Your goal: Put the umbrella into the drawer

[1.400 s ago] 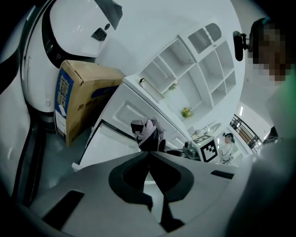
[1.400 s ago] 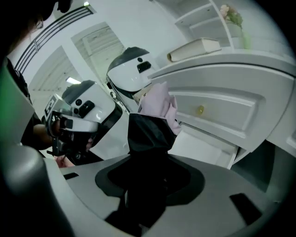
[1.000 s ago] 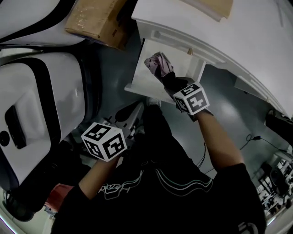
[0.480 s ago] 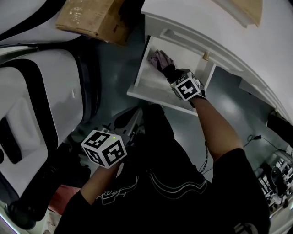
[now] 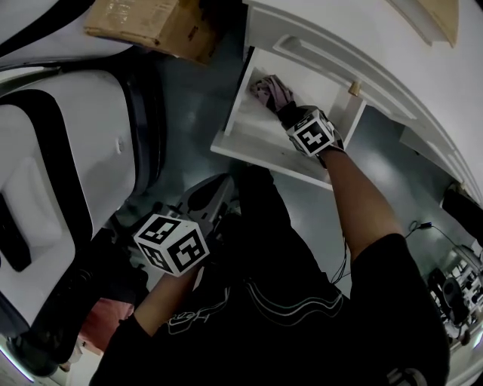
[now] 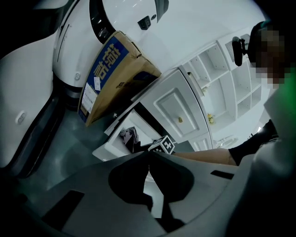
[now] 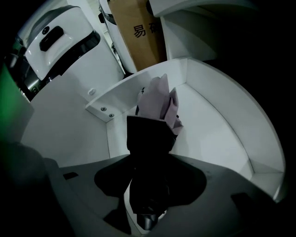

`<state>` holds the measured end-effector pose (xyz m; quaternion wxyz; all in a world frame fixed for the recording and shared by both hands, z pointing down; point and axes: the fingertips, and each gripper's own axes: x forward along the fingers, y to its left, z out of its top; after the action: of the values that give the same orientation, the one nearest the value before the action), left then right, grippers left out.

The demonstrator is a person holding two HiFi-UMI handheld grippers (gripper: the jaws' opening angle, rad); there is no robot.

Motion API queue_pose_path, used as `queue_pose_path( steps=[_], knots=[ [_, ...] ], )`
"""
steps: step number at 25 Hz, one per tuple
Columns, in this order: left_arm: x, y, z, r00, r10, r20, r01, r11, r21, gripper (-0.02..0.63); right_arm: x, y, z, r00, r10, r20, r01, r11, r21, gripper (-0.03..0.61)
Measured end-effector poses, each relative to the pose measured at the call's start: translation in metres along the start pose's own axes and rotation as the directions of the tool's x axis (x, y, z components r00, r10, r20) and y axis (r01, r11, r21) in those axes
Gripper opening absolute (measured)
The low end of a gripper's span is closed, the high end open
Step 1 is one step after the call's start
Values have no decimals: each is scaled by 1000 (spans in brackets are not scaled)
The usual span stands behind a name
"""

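The umbrella [image 5: 270,92] is folded, lilac cloth with a black sleeve, and its lilac end rests inside the open white drawer [image 5: 264,154]. My right gripper [image 5: 285,113] points steeply down into the drawer. Its jaws are opening, and the black sleeve still fills the gap between them. In the right gripper view the umbrella [image 7: 159,104] stands out from the right gripper [image 7: 149,159] toward the drawer's back wall [image 7: 217,115]. My left gripper [image 5: 215,188] hangs low over the floor, shut and empty. Its view shows the left gripper [image 6: 149,153], the drawer [image 6: 104,148] and the umbrella [image 6: 128,136] beyond.
A cardboard box [image 5: 151,22] leans behind the drawer's left side. A big white machine with black trim [image 5: 68,151] fills the left. The white cabinet top [image 5: 392,68] overhangs the drawer. Cables [image 5: 415,226] lie on the grey floor at right. Someone in green [image 6: 282,106] stands nearby.
My right gripper has sunk with the umbrella from above the drawer's front down into the drawer. My left gripper has dropped a little lower.
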<state>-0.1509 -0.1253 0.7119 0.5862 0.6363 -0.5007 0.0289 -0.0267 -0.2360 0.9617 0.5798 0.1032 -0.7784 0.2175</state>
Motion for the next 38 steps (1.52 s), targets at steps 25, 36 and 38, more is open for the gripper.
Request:
queue_pose_path(
  steps=[25,36,38],
  knots=[
    [-78,-105,16,994,-108,27,101,977,189,20,-280,70,49,864,-25,503,-99,971,218,264],
    [-216,-272,17,928,-372,8,340,855,391,20,-541,230,66,528,35,849,-237,965,108,152],
    [-246,-301,15,913,-408,12,361,821,443,20,-575,260,62,492,42,869,-234,968,86,96]
  ],
)
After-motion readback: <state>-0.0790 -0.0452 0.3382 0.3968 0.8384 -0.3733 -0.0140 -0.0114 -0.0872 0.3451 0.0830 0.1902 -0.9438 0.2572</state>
